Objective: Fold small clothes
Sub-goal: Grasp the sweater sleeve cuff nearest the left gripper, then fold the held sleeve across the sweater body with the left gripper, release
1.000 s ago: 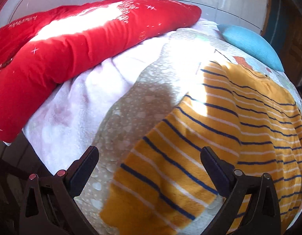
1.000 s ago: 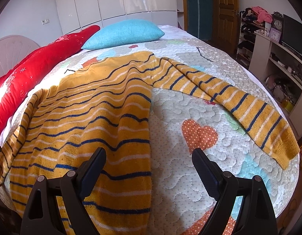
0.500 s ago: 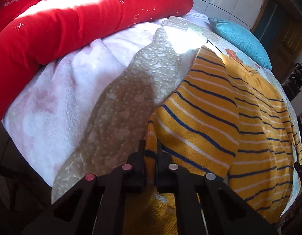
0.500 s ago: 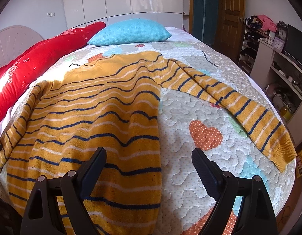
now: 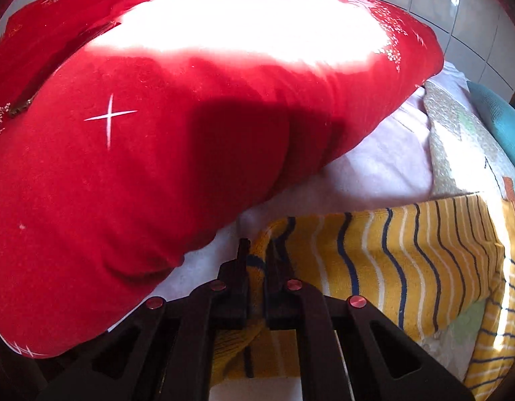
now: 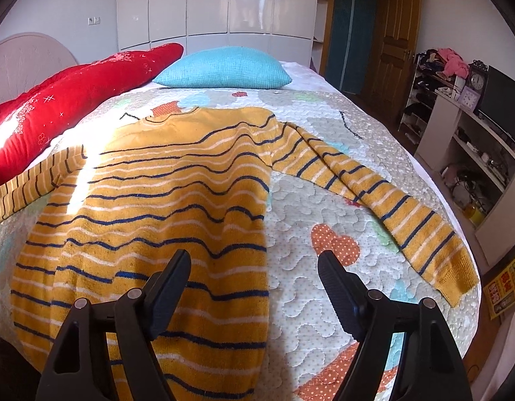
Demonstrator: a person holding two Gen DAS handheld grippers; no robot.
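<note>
Here we pinch the yellow knit sweater with navy and white stripes [image 6: 163, 200], spread on the quilted bed [image 6: 324, 207], in our left gripper [image 5: 256, 260] to fold its sleeve inward; our right gripper [image 6: 254, 267] hovers spread

Sunlit bedroom [image 6: 374, 153], glossy white wardrobe [image 6: 224, 6]

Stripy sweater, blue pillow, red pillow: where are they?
stripy sweater [image 6: 163, 207]: right wrist view, middle of its body.
blue pillow [image 6: 224, 68]: right wrist view, middle of its knitted front.
red pillow [image 5: 157, 153]: left wrist view, shaded front face.
</note>
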